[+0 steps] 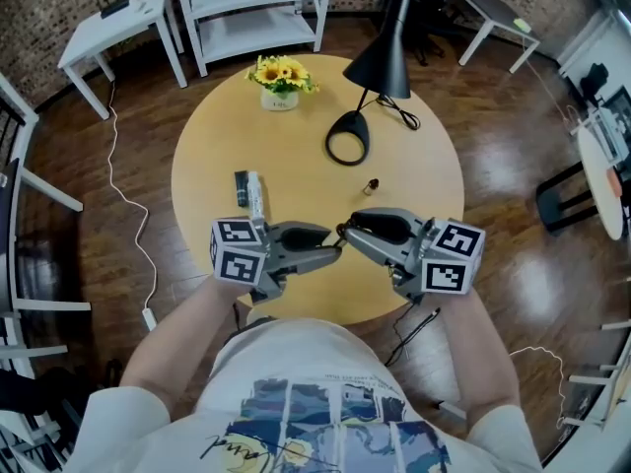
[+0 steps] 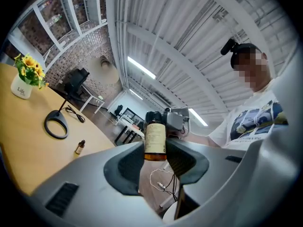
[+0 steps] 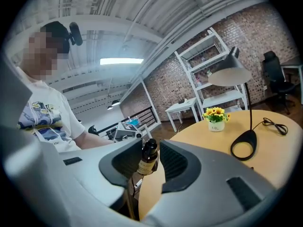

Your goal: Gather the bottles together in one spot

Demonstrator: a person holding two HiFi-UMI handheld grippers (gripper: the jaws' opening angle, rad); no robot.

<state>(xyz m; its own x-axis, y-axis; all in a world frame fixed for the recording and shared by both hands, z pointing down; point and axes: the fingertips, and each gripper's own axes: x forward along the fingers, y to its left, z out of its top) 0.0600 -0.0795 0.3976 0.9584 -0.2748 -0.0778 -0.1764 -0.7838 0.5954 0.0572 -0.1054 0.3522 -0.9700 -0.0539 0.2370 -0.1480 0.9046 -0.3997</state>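
Small amber bottle (image 2: 154, 135), likely light, slick glass: left gripper (image 2: 155, 151) clamps its base, right gripper (image 3: 150, 153) pinches its cap, probably the surer hold

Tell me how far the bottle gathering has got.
Done: a dark bottle and a pale bottle lie side by side on the table. In hand: the left gripper clamps an amber bottle over the near edge; the right gripper has its jaws round the cap, grip unclear. Left: a small bottle stands alone near the lamp.
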